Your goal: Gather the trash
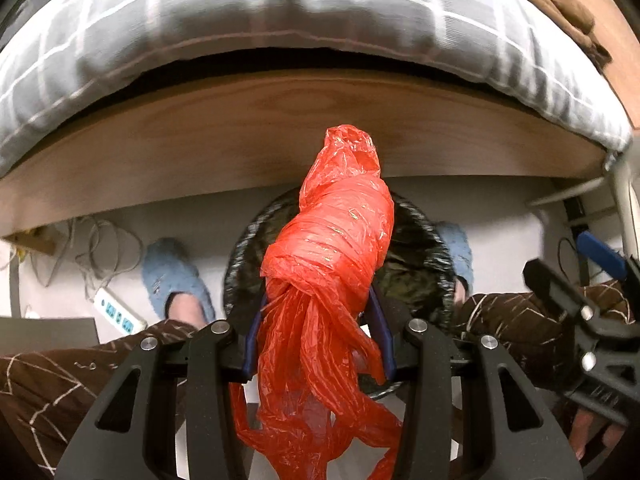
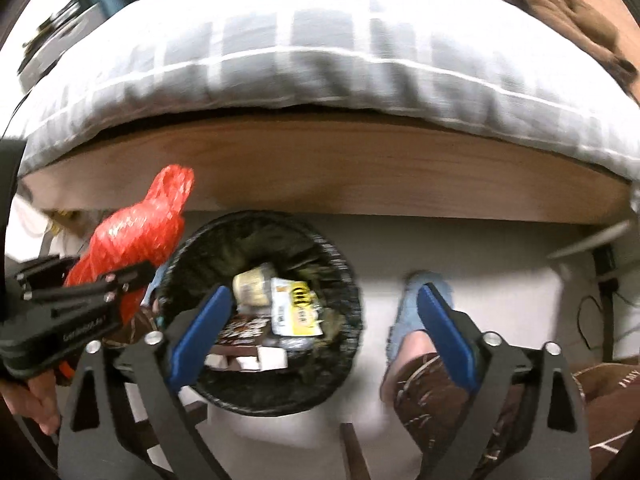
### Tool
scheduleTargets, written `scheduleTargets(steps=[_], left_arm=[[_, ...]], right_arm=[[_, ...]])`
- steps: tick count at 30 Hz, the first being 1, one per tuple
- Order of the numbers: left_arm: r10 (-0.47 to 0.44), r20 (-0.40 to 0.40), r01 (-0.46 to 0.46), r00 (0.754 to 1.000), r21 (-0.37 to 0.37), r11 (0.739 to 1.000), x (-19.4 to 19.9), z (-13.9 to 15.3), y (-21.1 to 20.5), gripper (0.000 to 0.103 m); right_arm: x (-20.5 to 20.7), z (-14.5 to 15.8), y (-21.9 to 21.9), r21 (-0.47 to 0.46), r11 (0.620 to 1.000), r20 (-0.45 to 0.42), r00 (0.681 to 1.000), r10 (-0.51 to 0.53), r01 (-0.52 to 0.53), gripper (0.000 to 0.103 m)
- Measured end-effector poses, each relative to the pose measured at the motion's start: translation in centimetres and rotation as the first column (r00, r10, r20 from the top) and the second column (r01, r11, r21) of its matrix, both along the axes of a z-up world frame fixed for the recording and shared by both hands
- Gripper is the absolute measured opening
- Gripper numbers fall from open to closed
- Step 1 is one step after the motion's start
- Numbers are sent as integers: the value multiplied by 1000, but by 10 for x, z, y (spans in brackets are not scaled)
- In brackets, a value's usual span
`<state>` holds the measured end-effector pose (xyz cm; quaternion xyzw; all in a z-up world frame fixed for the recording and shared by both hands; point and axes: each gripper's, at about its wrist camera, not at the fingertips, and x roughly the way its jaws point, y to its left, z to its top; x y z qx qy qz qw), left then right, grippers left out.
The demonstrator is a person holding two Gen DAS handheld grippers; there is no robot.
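My left gripper [image 1: 318, 320] is shut on a crumpled red plastic bag [image 1: 332, 248] and holds it above the round bin with a black liner [image 1: 424, 280]. The bag [image 2: 136, 236] also shows in the right wrist view, left of the bin [image 2: 344, 280], held by the left gripper [image 2: 120, 276]. The bin holds a yellow-and-white package [image 2: 296, 304] and other wrappers. My right gripper [image 2: 324, 304] is open and empty, its blue pads [image 2: 200, 320] spread over the bin's right side and the floor. The right gripper also appears at the right edge of the left wrist view [image 1: 576, 280].
A wooden bed frame [image 1: 240, 140] with a grey checked mattress [image 1: 200, 32] runs across ahead. The person's feet in blue slippers [image 1: 172, 276] and brown patterned trousers [image 2: 432, 392] flank the bin. A white power strip [image 1: 118, 314] and cables lie on the floor at left.
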<state>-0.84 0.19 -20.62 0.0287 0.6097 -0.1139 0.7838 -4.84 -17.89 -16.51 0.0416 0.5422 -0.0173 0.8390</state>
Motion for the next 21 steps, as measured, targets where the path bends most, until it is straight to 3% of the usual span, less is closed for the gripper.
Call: scheduleTargets(steps=[6,15,21], left_arm=[[-34,40,34,999,6,999,-5,3,-23,49],[-1,92,-4,996,51,999,-5,11,-20,92],[18,111,-27,994,80,996,-3,26,-13,97]], right_arm=[[-3,15,-27,-9,998,23,998,-65,65,95],[0,20,-26,-22,996,15,997,-82,82,95],[3,34,-21,-21,998,37,997,-61,62,95]])
